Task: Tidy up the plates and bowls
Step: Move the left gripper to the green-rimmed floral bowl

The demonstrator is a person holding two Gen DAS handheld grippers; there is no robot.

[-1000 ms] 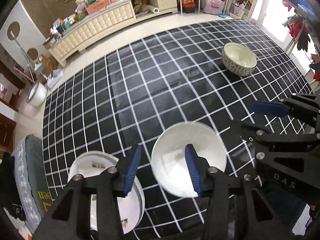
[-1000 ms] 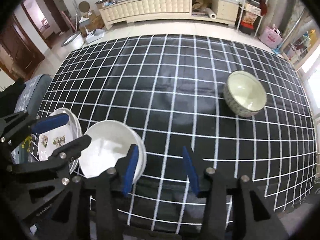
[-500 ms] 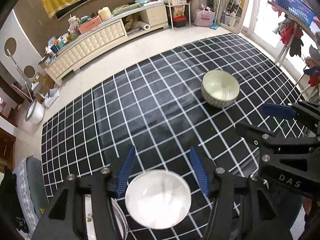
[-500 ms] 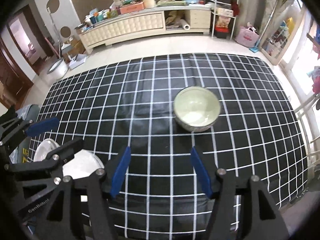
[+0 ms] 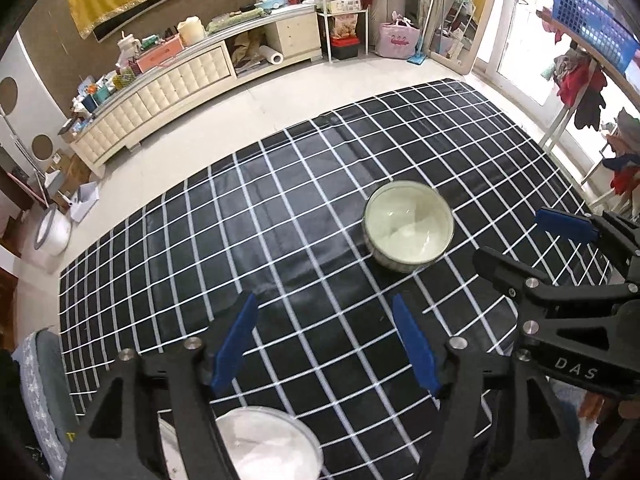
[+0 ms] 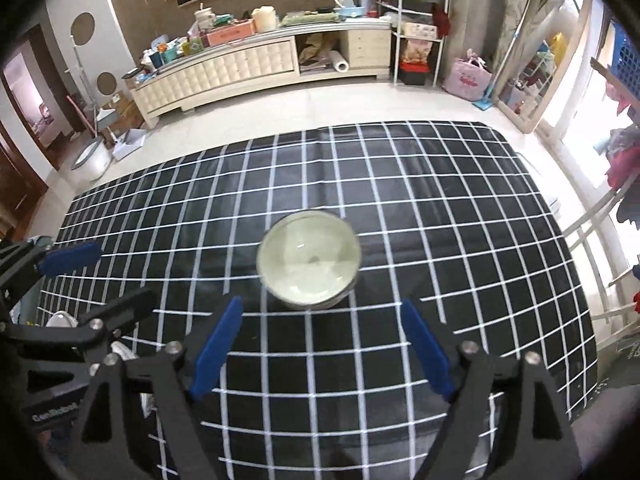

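A greenish bowl with a patterned outside stands upright on the black grid tablecloth, just ahead of my right gripper. Its jaws are opening and nothing is between them. In the left wrist view the same bowl lies ahead and to the right of my left gripper, whose jaws are also opening on nothing. A plain white bowl sits at the near table edge, below the left gripper's fingers. Beside that bowl a sliver of a white plate shows behind the left gripper.
The right gripper hovers close on the left one's right side. Beyond the table's far edge are tiled floor, a long cream cabinet loaded with clutter, a wire shelf rack and a white bucket. A drying rail flanks the right edge.
Both grippers have swung right, away from the white bowl and plate, toward the patterned bowl. The left jaws, which straddled the white bowl's rim, have left it. Both pairs of jaws stand wider.
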